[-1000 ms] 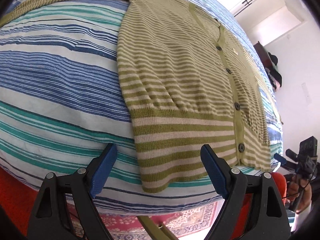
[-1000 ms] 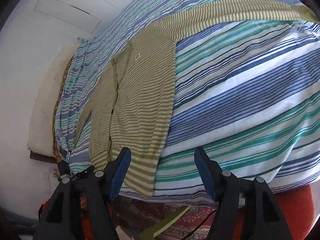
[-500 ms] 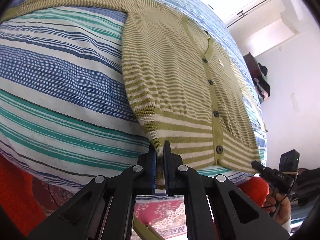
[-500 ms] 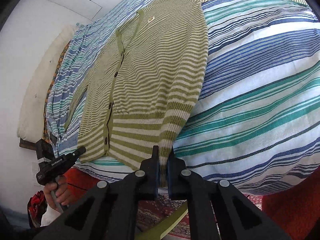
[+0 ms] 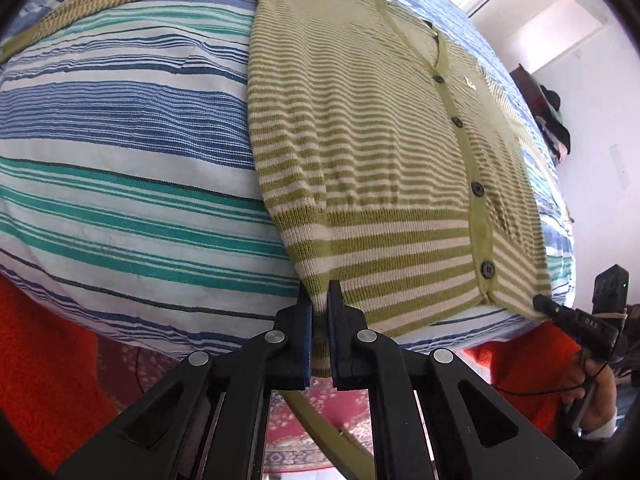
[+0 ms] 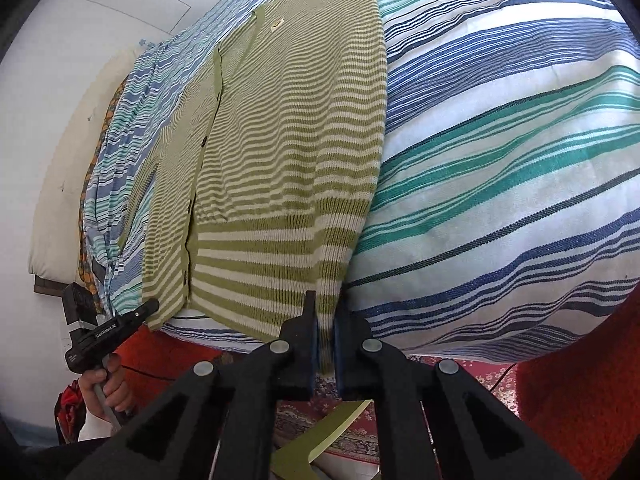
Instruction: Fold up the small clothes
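The olive-and-cream striped cardigan [image 5: 360, 152] lies flat and buttoned on the blue-and-green striped bedspread [image 5: 120, 152], its hem hanging at the near edge of the bed; the left gripper [image 5: 319, 312] is clenched on the hem at one bottom corner, and the right gripper [image 6: 325, 320] is clenched on the hem at the other corner, knit showing between the blue pads in both views. The risks, as I judge them, come from the grip itself; each pinch takes only a narrow bite of ribbed hem, so a quick lift could pull the knit out of one gripper and leave the fold lopsided; the pads may also hold only the top layer, or catch the bedspread beneath, which would drag the cover along; uneven travel of the two hands would skew the button placket [image 5: 476, 200] and stretch the soft knit; the long sleeve [image 5: 132, 36] stretched out across the bed could trail and bunch under the body. Much is hard to settle; how many layers sit between the pads cannot be told; the sleeve cuffs run out of frame or into the fisheye rim; the far sleeve is squeezed to a sliver; the small label [image 6: 276, 24] on the chest is unreadable; a green strip [image 5: 332, 440] under the grippers is cut off, and I cannot say what it is.
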The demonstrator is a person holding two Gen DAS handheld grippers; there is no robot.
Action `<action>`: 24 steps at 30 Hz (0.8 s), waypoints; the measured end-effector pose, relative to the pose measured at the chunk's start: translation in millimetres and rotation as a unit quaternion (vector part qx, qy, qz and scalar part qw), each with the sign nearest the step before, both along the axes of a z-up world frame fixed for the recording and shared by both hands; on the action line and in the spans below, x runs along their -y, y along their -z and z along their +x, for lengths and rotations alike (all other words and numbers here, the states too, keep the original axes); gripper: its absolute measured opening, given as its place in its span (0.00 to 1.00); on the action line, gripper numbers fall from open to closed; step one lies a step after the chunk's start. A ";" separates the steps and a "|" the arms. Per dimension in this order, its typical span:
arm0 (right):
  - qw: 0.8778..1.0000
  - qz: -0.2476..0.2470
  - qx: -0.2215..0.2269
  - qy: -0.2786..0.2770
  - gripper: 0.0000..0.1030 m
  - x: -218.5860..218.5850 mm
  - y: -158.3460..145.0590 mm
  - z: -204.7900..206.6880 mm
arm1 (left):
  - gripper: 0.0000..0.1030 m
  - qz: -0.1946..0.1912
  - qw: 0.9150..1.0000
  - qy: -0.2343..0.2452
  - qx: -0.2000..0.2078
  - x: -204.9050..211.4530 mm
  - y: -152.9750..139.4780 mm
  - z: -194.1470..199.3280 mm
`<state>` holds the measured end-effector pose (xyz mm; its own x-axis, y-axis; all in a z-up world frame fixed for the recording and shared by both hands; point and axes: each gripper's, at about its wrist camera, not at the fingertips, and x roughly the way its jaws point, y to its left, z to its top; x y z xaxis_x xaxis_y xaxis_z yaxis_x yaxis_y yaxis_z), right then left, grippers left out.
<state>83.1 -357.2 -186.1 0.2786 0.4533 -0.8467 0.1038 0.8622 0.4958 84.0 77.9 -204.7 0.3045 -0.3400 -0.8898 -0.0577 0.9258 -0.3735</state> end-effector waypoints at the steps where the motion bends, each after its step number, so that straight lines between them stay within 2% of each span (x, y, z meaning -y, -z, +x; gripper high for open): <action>1: 1.000 -0.013 0.002 -0.004 0.07 -2.6 -2.4 0.2 | 0.05 0.009 1.000 0.003 0.003 1.1 -1.1 -1.4; 2: 1.000 -0.024 0.004 -0.007 0.08 -5.6 -4.9 0.0 | 0.06 0.016 1.000 0.006 0.008 1.6 -2.4 -3.2; 4: 0.998 -0.056 0.000 -0.009 0.25 -8.7 -9.8 -3.4 | 0.09 0.027 0.999 0.009 0.017 0.0 -6.0 -9.0; 5: 0.997 -0.071 -0.001 -0.009 0.30 -9.7 -12.2 -5.5 | 0.12 0.035 0.999 0.006 0.021 -0.7 -8.1 -12.6; 7: 0.995 -0.102 0.001 -0.001 0.53 -8.0 -18.5 -11.7 | 0.29 0.055 0.998 -0.012 0.035 -6.7 -14.3 -19.4; 8: 0.994 -0.111 0.006 0.008 0.54 -6.1 -23.0 -14.9 | 0.51 0.061 0.997 -0.023 0.045 -11.4 -17.5 -24.1; 9: 0.992 -0.120 0.018 0.023 0.54 -2.4 -30.1 -18.8 | 0.67 0.068 0.995 -0.037 0.058 -16.3 -22.9 -27.6; 10: 0.990 -0.130 0.031 0.038 0.54 0.9 -37.4 -22.0 | 0.71 0.074 0.993 -0.053 0.074 -20.6 -28.5 -30.4; 13: 0.978 -0.172 0.086 0.086 0.54 11.3 -63.9 -31.2 | 0.75 0.094 0.986 -0.084 0.106 -33.2 -40.9 -33.0; 18: 0.945 -0.244 0.168 0.135 0.55 17.7 -101.6 -42.6 | 0.81 0.155 0.974 -0.112 0.125 -46.5 -41.7 -36.9; 21: 0.924 -0.282 0.212 0.145 0.62 11.2 -114.7 -49.0 | 0.81 0.156 0.974 -0.120 0.115 -50.5 -38.8 -36.3; 24: 0.919 -0.289 0.226 0.143 0.65 3.8 -115.5 -52.0 | 0.81 0.154 0.972 -0.127 0.121 -52.9 -40.9 -38.5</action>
